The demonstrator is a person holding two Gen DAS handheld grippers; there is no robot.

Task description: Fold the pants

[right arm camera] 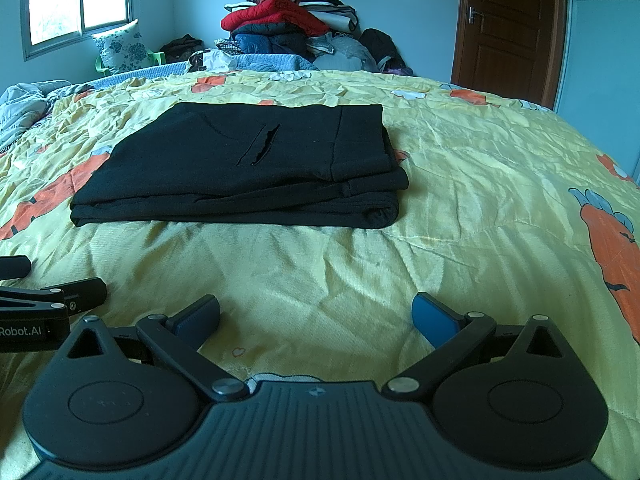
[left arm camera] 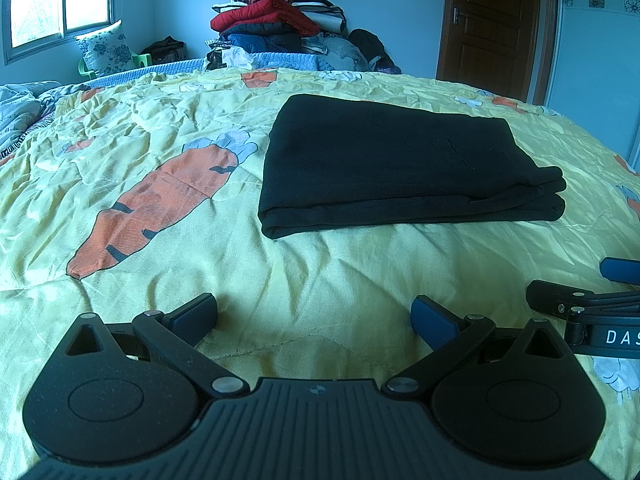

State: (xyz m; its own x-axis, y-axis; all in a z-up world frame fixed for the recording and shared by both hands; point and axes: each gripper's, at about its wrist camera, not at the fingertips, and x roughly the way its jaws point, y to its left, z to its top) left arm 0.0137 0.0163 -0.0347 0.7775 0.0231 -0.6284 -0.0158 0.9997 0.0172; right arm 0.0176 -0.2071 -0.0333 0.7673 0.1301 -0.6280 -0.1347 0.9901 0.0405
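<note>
The left claw [left arm camera: 314, 312] rests low over the bed [left arm camera: 160, 128] with its blue-padded fingers [left arm camera: 434, 320] spread wide and nothing between them. The right claw [right arm camera: 316, 312] sits the same way, fingers parted and empty, just beside the left one; each shows at the edge of the other's view, so the two lie side by side at the near edge of the bed.

Ahead of both, across a stretch of bare yellow carrot-print cover, lie the black pants [left arm camera: 396, 168]. They are well apart from either claw, untouched, and already stacked in several layers as a compact rectangle. Their long axis runs left to right, across the line the claws point along, with the layered fold edge turned toward the claws.

In the left wrist view the bundle sits ahead and to the right; in the right wrist view the pants [right arm camera: 240, 168] sit ahead and to the left. So the pants lie roughly midway between the two, neither claw plainly nearer. The left faces the rounded left end, the right faces the thicker right end where the layers show.

Judging by this, the folding looks essentially done; any further move would be a straight reach forward by both claws.
</note>
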